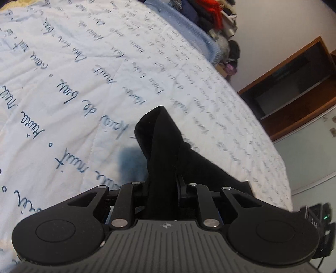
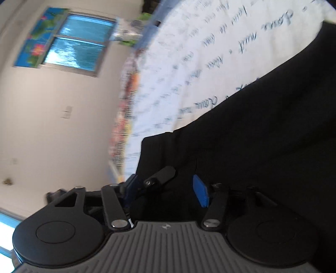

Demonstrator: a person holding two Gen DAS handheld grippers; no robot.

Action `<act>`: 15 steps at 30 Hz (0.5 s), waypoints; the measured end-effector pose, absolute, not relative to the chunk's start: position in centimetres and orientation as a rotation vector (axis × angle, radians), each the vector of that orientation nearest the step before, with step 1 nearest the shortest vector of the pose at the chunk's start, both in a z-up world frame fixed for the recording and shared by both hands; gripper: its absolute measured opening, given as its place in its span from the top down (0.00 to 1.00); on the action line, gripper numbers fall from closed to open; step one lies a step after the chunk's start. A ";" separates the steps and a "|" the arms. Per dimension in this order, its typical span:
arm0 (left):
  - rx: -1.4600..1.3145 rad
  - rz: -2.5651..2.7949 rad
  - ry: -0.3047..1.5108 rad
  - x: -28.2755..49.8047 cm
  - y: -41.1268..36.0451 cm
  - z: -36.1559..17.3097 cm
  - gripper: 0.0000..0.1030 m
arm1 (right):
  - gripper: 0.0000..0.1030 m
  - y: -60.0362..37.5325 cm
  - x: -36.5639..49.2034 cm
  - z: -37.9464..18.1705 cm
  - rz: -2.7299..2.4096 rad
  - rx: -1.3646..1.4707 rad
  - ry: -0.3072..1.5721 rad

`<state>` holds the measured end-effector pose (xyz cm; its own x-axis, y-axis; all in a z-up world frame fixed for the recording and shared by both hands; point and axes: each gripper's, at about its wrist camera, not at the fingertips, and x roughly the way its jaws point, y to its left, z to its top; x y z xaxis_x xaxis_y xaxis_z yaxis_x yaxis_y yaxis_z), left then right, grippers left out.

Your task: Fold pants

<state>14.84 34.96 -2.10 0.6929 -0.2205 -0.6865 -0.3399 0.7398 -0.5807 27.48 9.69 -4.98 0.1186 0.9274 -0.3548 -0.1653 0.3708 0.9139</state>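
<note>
The black pants (image 1: 161, 147) lie partly on a white bedspread with blue handwriting. In the left wrist view my left gripper (image 1: 161, 187) is shut on a bunched fold of the pants, which sticks up past the fingers above the bed. In the right wrist view the pants (image 2: 262, 126) spread wide across the right side. My right gripper (image 2: 168, 189) is open, its blue pads (image 2: 201, 191) apart, with the pants' edge lying between and under the fingers. That view is tilted and blurred.
The bedspread (image 1: 84, 73) covers the bed. A pile of clothes (image 1: 214, 19) sits at the far edge. A brown wooden shelf (image 1: 294, 88) stands by the wall on the right. A window (image 2: 75, 44) is on the wall beyond the bed.
</note>
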 end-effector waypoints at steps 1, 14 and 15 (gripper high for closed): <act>-0.760 0.055 0.808 14.6 34.5 -1.2 0.82 | 0.27 8.2 27.0 -4.8 0.959 0.859 1.151; -0.549 -0.232 0.845 16.4 16.6 2.8 0.84 | 0.12 -13.8 22.5 -6.4 0.796 1.297 0.892; -0.535 -0.236 0.863 17.0 15.3 2.1 0.85 | 0.10 -14.1 23.0 -7.4 0.802 1.351 0.906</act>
